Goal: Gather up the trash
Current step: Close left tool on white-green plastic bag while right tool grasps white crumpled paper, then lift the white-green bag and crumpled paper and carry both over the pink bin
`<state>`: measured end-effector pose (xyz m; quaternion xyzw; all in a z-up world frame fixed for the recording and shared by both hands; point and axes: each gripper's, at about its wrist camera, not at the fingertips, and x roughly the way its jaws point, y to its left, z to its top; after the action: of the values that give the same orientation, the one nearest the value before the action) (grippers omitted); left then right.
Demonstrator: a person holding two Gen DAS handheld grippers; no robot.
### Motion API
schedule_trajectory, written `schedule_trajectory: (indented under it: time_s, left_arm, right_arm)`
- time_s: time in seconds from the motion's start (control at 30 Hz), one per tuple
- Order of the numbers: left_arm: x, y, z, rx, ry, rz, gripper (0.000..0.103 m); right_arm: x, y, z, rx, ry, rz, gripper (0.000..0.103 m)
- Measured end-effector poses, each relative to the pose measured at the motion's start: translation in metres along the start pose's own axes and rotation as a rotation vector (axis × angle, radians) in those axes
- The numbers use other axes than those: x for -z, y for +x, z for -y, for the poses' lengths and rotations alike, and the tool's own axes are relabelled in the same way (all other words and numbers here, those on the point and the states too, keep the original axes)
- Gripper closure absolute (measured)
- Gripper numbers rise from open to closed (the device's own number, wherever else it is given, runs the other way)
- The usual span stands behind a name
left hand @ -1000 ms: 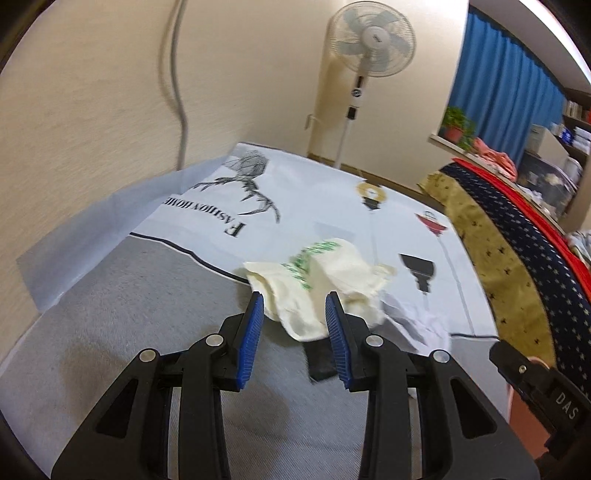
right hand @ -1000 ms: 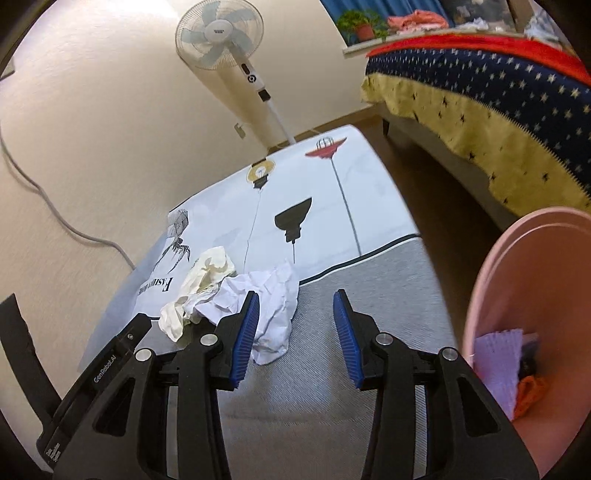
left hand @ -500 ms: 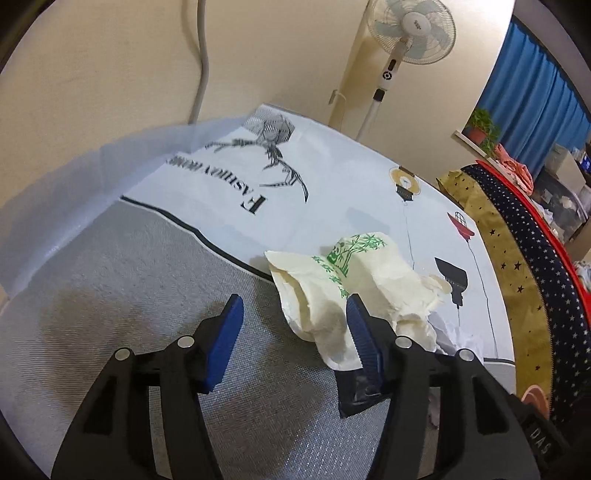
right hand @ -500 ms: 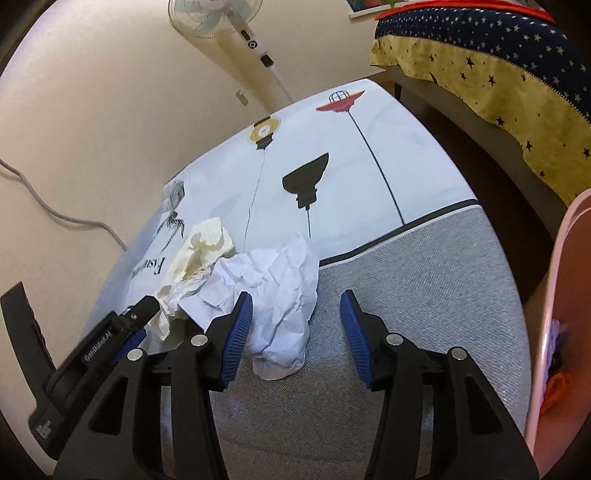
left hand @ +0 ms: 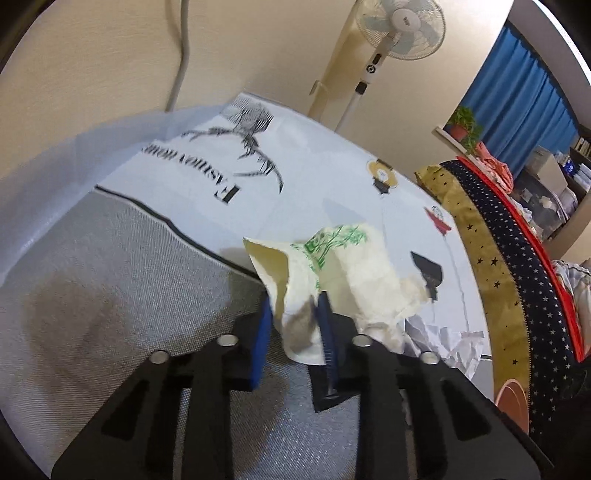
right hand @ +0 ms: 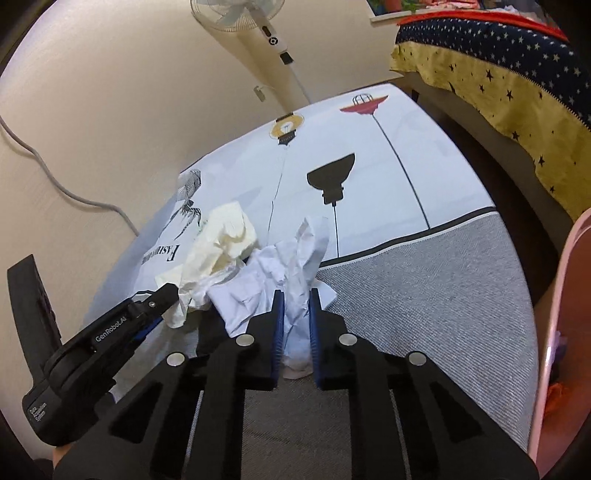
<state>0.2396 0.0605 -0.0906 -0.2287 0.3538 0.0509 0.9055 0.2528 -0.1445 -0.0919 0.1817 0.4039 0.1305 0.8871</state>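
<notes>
A crumpled cream paper wrapper with green print [left hand: 332,266] lies on the printed mat. My left gripper [left hand: 295,325] is shut on its near corner. The wrapper also shows in the right wrist view [right hand: 221,243], with the left gripper [right hand: 155,306] at its edge. A crumpled white paper [right hand: 291,266] lies beside it to the right, and my right gripper [right hand: 294,325] is shut on its near part. The white paper shows in the left wrist view [left hand: 450,343] behind the wrapper.
A pink bin [right hand: 554,332] with some trash inside stands at the far right, its rim seen in the left wrist view [left hand: 511,395]. A bed with a star-patterned cover [right hand: 498,62] lies beyond. A standing fan [left hand: 399,22] and a wall cable [right hand: 55,184] are at the back.
Both grippers moved forward and down onto the papers and closed: the left on the cream wrapper, the right on the white paper. Both were open before.
</notes>
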Motion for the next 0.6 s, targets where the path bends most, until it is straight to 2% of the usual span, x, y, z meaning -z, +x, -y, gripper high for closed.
schedule_trajectory:
  time_s: [0.13,0.6]
  left_arm:
    - [-0.003,-0.017,0.007,0.005,0.033,0.038,0.090]
    - [0.002,-0.091,0.028,0.036,0.121,0.151,0.091]
  right_arm:
    - [-0.001,-0.015,-0.003,0.010,-0.007,0.025,0.092]
    - [0.005,-0.104,-0.011,0.098,-0.075,0.145,0.092]
